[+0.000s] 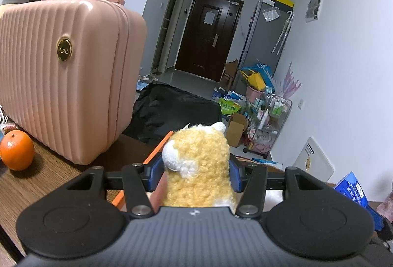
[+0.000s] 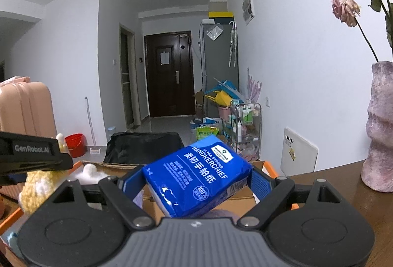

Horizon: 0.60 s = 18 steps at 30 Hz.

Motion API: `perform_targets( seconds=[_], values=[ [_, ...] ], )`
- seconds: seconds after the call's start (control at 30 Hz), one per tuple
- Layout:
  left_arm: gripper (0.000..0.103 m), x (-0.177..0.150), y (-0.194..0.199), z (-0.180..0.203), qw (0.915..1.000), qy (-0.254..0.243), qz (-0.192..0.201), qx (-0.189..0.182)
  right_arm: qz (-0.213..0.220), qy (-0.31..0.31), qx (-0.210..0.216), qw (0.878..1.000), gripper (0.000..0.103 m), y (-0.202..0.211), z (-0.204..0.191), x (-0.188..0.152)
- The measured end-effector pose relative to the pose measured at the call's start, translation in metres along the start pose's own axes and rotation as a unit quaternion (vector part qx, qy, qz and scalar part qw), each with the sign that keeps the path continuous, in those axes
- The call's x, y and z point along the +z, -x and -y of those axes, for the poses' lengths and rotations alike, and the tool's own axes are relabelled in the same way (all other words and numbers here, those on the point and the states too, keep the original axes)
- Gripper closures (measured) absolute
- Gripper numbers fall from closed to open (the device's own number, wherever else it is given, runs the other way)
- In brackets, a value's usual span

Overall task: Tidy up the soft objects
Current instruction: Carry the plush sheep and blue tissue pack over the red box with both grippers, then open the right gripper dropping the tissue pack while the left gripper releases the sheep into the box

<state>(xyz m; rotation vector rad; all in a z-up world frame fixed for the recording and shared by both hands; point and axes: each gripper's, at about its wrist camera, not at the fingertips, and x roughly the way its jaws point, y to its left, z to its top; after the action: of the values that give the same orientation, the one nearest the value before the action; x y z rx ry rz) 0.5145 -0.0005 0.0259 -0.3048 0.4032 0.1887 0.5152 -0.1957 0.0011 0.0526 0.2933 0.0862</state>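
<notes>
Left wrist view: left gripper [image 1: 196,172] carries a yellow-and-white plush toy [image 1: 200,163] clear of the worktop [image 1: 56,173], upright, above an orange-edged cardboard box [image 2: 245,203]. Jaws are narrowly set, blue pads pressed into its fleece on both sides. Right wrist view: right gripper [image 2: 194,183] carries a blue tissue pack [image 2: 199,176] tilted over the same box. Jaws stand wide, each pad against an end of the pack, so it is gripped, not loose. Judgement: both soft items are held above the box ready to be dropped in. Pink suitcase [image 1: 61,75] and orange [image 1: 16,151] stand to the left, apart.
</notes>
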Motion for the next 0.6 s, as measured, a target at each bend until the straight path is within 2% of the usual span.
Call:
perform_targets(
  seconds=[0.17,0.27,0.33,0.4,0.6],
  values=[
    [0.040,-0.002,0.005,0.002,1.0000,-0.007,0.005,-0.002,-0.010,0.009,0.001,1.000,0.014,0.000,-0.001,-0.003],
    [0.022,-0.003,0.012,-0.001,0.9997,-0.016,0.020,0.003,-0.014,0.016,-0.003,1.000,0.011,-0.001,0.001,-0.004],
    [0.009,-0.003,0.020,-0.002,0.9993,-0.015,0.034,0.009,-0.015,0.014,-0.001,1.000,0.002,0.001,0.002,-0.006],
    [0.000,-0.002,0.025,-0.005,0.9989,-0.014,0.042,0.014,-0.010,0.011,-0.002,1.000,0.000,0.004,0.004,-0.007],
    [0.000,-0.002,0.027,-0.016,0.9993,-0.005,0.033,0.014,-0.004,0.003,0.002,1.000,0.000,0.012,0.008,-0.010]
  ],
)
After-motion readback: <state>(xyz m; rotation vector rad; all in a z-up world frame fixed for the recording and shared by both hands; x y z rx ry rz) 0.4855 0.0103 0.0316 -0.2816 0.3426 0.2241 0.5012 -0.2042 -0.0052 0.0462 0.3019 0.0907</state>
